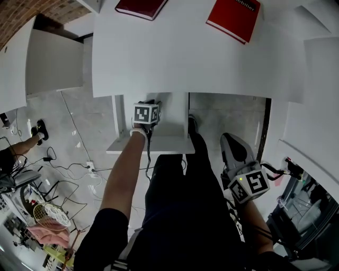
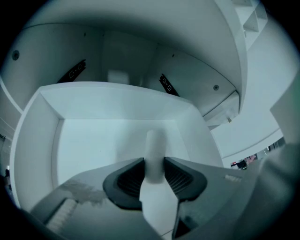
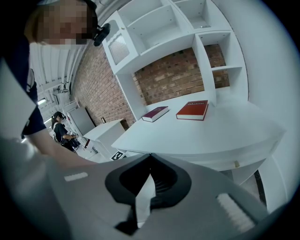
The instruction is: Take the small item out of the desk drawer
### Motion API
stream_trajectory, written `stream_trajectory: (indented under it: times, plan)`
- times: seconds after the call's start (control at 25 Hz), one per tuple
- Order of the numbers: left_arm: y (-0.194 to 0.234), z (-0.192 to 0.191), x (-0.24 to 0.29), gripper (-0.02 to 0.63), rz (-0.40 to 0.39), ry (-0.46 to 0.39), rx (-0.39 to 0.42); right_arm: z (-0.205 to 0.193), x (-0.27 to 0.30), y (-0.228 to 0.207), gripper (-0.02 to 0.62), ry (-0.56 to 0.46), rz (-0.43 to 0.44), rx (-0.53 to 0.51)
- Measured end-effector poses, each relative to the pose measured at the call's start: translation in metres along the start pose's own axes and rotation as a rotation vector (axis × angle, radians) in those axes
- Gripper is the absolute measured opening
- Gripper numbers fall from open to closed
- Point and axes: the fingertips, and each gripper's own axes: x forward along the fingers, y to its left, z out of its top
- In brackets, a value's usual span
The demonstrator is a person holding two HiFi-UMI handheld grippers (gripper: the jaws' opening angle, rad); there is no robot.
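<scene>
The white drawer [image 1: 159, 145] stands pulled out under the white desk [image 1: 185, 58]. My left gripper [image 1: 149, 106] reaches down into it. In the left gripper view the drawer's pale walls [image 2: 117, 98] fill the picture, and a small white cylinder-like item [image 2: 154, 143] stands between the dark pads [image 2: 129, 178], which touch it on both sides; the left gripper [image 2: 154, 168] is shut on it. My right gripper [image 1: 233, 145] hangs low at the right, beside the person's leg, away from the drawer. Its jaws [image 3: 150, 159] meet at the tips, with nothing between them.
Two red books [image 1: 140, 7] [image 1: 234, 17] lie on the desk top. White shelving [image 3: 178, 28] rises behind the desk against a brick wall. Cables [image 1: 63, 169] and a fan lie on the floor at the left, where another person [image 1: 16, 148] sits.
</scene>
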Motion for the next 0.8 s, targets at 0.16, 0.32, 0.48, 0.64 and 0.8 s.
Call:
stream_trajectory:
  times: [0.16, 0.32, 0.48, 0.64, 0.8]
  plan:
    - [-0.005, 0.003, -0.015, 0.143, -0.007, -0.024, 0.007, 0.007, 0.003, 0.006, 0.003, -0.004, 0.025, -0.025]
    - [-0.001, 0.007, -0.022, 0.143, -0.026, -0.102, 0.023, 0.015, 0.014, 0.014, 0.003, -0.007, 0.06, -0.047]
    - [-0.011, 0.014, -0.07, 0.143, 0.033, -0.104, 0.05, 0.024, 0.018, 0.025, 0.003, -0.01, 0.1, -0.076]
    - [-0.021, 0.018, -0.097, 0.143, 0.027, -0.144, 0.066, 0.038, 0.023, 0.033, 0.003, -0.023, 0.141, -0.103]
    - [-0.031, 0.025, -0.125, 0.143, 0.022, -0.222, 0.053, 0.051, 0.026, 0.041, 0.003, -0.042, 0.179, -0.13]
